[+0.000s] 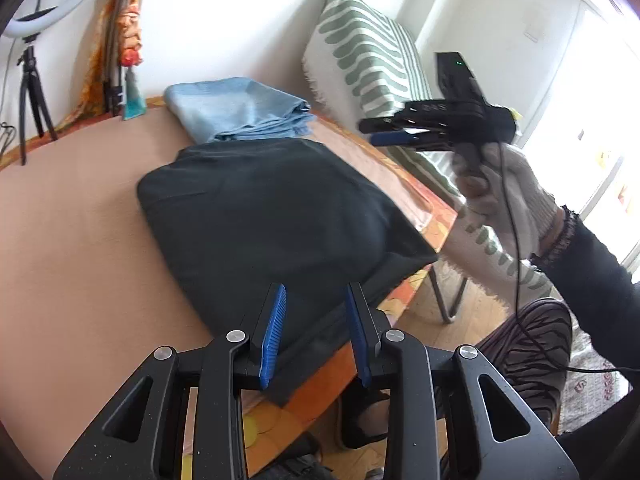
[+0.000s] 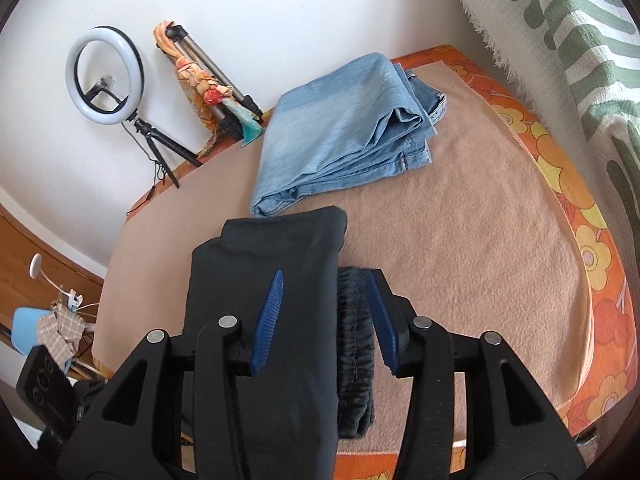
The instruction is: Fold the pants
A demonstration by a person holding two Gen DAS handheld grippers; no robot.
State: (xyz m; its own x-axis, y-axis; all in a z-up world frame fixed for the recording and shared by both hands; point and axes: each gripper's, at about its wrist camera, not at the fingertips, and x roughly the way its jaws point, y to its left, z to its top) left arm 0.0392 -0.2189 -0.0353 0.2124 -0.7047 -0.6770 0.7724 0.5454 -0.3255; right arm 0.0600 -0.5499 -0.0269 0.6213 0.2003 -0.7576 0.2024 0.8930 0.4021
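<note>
Left wrist view — left tool (image 1: 316,300): released, jaws apart, nothing pinched; the near edge of the dark pants lies below the blue pads
Left wrist view — dark pants (image 1: 264,216): folded into a thick rectangle on the beige blanket (image 1: 80,240) covering the table, one corner overhanging the right edge
Left wrist view — light blue jeans (image 1: 240,108): folded, lying just beyond the dark pants
Left wrist view — right tool (image 1: 384,132): held in a gloved hand (image 1: 504,192) off the table's right side, clear of the pants
Right wrist view — right tool (image 2: 326,292): released, jaws apart, the dark pants (image 2: 272,280) and their gathered waistband (image 2: 354,344) between the pads, unpinched
Right wrist view — light blue jeans (image 2: 344,128): folded farther back, near the ring light (image 2: 105,76) by the wall
</note>
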